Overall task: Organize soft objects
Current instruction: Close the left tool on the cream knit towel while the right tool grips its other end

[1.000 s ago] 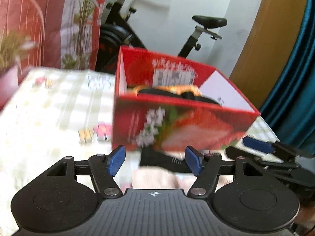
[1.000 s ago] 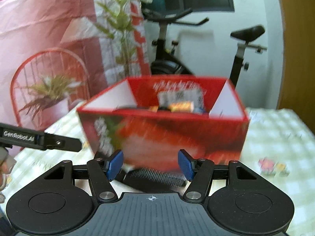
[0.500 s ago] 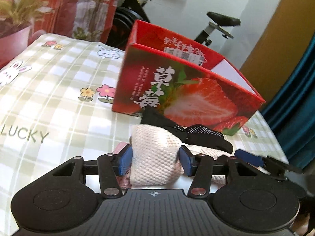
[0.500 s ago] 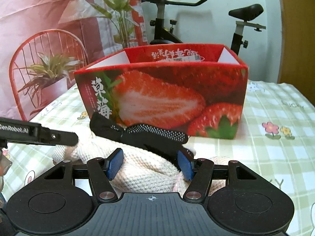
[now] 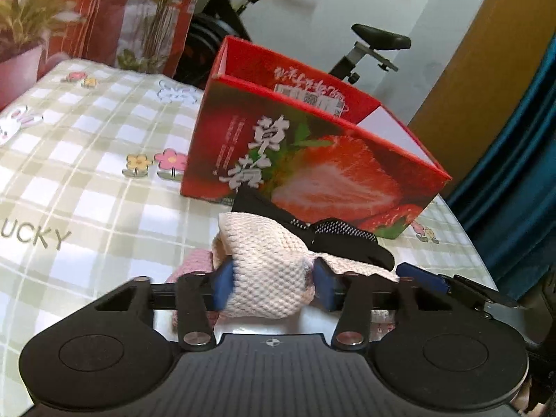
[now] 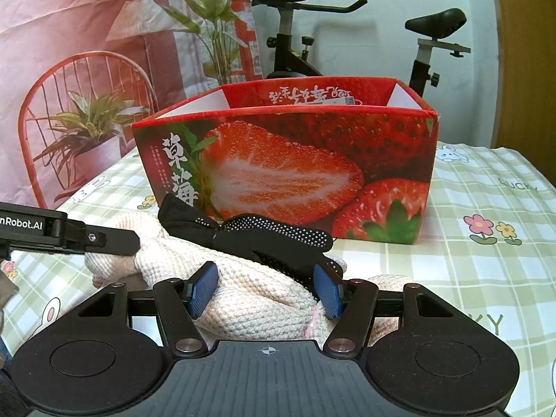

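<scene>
Now grasp step | left gripper [image 5: 272, 285] clamped on cream knit cloth [image 5: 267, 264] | right gripper [image 6: 266, 290] jaws apart, straddling cloth and black dotted glove [image 6: 271, 238] | next, probably: close right, lift both into strawberry box [image 6: 295, 160]

Ahead of us, an exercise bike [image 6: 347, 34], a potted plant [image 6: 87, 132] on a red chair [image 6: 52, 104], and a checked tablecloth [image 6: 486, 260].

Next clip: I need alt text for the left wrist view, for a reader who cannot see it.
The left tool grips a bunched cream waffle-knit cloth on a green-checked tablecloth. A black dotted glove lies across the cloth, before an open red strawberry-print cardboard box.
</scene>
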Motion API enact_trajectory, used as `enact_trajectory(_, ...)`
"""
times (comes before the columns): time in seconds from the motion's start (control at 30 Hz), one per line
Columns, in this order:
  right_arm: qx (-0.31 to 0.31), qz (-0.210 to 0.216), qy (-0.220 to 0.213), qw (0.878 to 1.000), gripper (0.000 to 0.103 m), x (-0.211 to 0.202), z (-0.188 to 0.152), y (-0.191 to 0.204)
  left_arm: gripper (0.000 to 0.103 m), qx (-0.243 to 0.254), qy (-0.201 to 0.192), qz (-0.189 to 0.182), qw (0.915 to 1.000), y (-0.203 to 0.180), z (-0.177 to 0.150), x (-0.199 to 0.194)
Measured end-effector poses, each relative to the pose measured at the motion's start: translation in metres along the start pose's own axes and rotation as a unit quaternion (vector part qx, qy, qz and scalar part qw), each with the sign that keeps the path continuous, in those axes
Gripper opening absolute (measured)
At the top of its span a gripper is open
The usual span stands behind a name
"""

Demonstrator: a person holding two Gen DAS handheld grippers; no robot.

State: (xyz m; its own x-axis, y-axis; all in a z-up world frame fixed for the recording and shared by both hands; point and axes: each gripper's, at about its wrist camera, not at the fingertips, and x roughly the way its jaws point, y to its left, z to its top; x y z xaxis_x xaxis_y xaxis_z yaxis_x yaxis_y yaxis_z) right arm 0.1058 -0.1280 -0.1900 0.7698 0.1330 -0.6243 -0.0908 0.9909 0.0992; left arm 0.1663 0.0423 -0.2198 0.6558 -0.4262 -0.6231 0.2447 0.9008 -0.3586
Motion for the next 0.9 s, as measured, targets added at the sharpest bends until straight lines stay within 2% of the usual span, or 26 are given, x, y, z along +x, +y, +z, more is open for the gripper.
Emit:
enact_trajectory(0.07,0.000,0.000,0.000,1.000,0.058,0.000,0.000,0.000,0.036,0.003,-0.008,-0.003,1.0000,-0.002,0.002,-0.005)
enact_trajectory(0.17,0.001,0.001,0.000,1.000,0.058,0.000,0.000,0.000,0.034,0.008,-0.014,-0.015,0.9998,-0.006,0.002,-0.011)
enact_trajectory(0.37,0.000,0.001,0.000,1.000,0.058,-0.001,0.000,-0.001,0.026,-0.006,0.009,-0.013,0.9999,0.000,-0.014,-0.001)
enact_trajectory(0.47,0.000,0.004,-0.001,1.000,0.058,-0.001,0.000,-0.002,0.025,-0.015,0.013,-0.013,0.9997,0.006,-0.019,0.004)
enact_trajectory(0.67,-0.002,0.003,-0.004,1.000,0.058,-0.006,0.002,0.000,0.025,0.000,0.016,-0.002,0.9999,0.005,-0.023,0.008)
enact_trajectory(0.9,0.008,-0.017,-0.029,0.999,0.058,-0.034,0.007,-0.014,0.026,0.002,0.015,0.002,0.9999,0.006,-0.026,0.009)
